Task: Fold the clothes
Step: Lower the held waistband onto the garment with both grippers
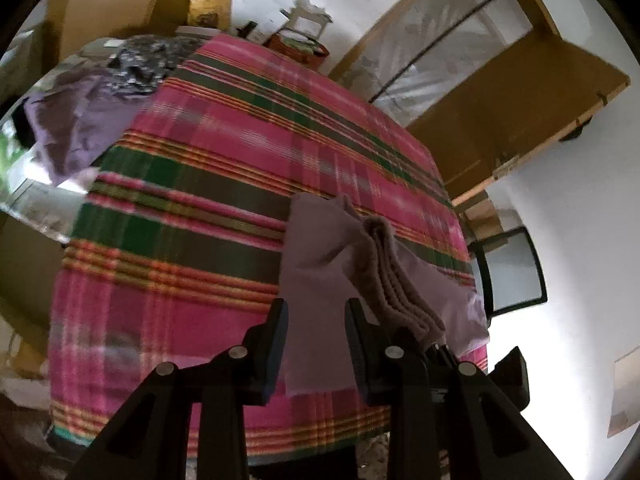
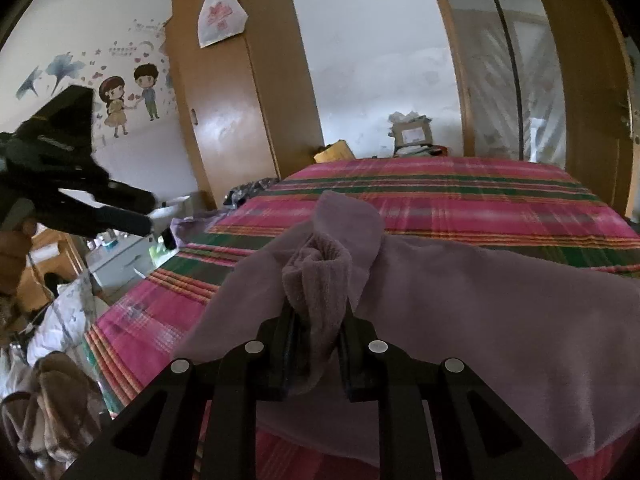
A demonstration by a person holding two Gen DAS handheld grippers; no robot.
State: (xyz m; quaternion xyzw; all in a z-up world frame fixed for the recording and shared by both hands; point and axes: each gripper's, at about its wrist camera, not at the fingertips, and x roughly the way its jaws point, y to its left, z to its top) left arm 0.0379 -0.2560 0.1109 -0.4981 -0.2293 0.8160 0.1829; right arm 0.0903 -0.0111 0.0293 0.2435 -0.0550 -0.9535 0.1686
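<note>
A lilac fleece garment (image 2: 460,312) with a ribbed edge lies on the pink and green plaid bedspread (image 2: 440,196), near its front right corner. My right gripper (image 2: 318,320) is shut on a bunched fold of that ribbed edge and holds it a little off the bed. My left gripper (image 1: 316,312) stands open with nothing pressed between its pads. The lilac garment (image 1: 316,248) shows beyond its fingers. In the right wrist view the left gripper (image 2: 154,214) hangs over the bed's left side, well apart from the garment.
A purple cloth (image 1: 76,124) and a dark patterned cloth (image 1: 148,60) lie at the bed's far left corner. Boxes (image 2: 412,132) stand beyond the far end. A wooden wardrobe (image 2: 240,100) and a door (image 2: 580,80) flank the bed. More clothes (image 2: 52,400) are piled left of it.
</note>
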